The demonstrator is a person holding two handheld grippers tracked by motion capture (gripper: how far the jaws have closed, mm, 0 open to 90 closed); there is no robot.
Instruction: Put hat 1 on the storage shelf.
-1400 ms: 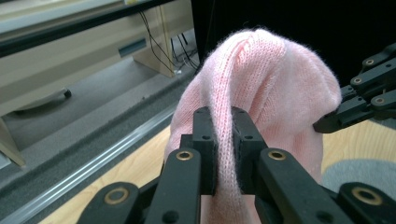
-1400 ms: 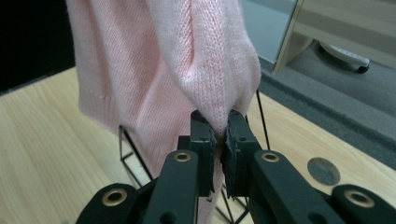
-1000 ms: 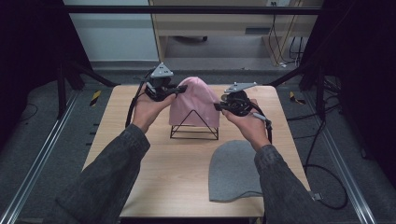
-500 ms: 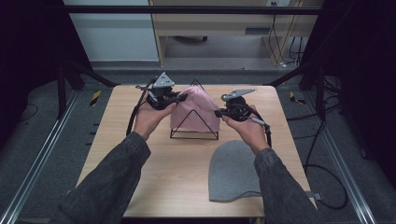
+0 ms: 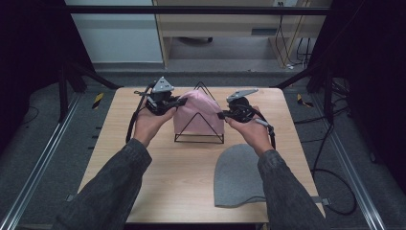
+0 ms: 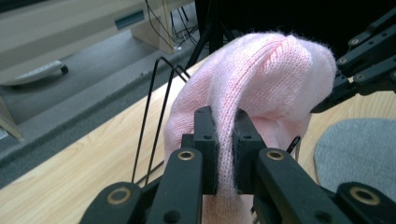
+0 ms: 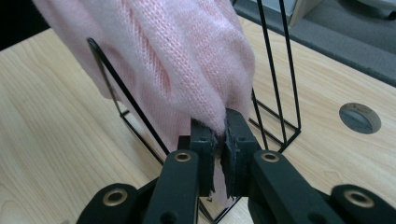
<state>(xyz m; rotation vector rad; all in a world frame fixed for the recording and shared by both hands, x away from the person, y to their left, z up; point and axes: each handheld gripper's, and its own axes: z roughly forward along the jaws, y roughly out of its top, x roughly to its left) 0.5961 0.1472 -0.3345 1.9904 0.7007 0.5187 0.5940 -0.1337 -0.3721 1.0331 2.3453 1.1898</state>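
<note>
So the left gripper (image 5: 178, 101) is clamped on a fold of the pink hat (image 5: 198, 114) at its left edge, and compared with a second ago both hands have carried it forward and a bit higher, so it now drapes over the black wire rack (image 5: 198, 125) mid-table, looks to me like they're fitting it onto the rack. On the other side the right gripper (image 5: 221, 115) is pinched shut on the hat's right edge. Both forearms come in low, hands angled inward toward each other, and the grey hat (image 5: 238, 176) lies flat near the right arm.

Lab: framed rig (image 5: 191, 9), trailing cables (image 5: 335, 177)
</note>
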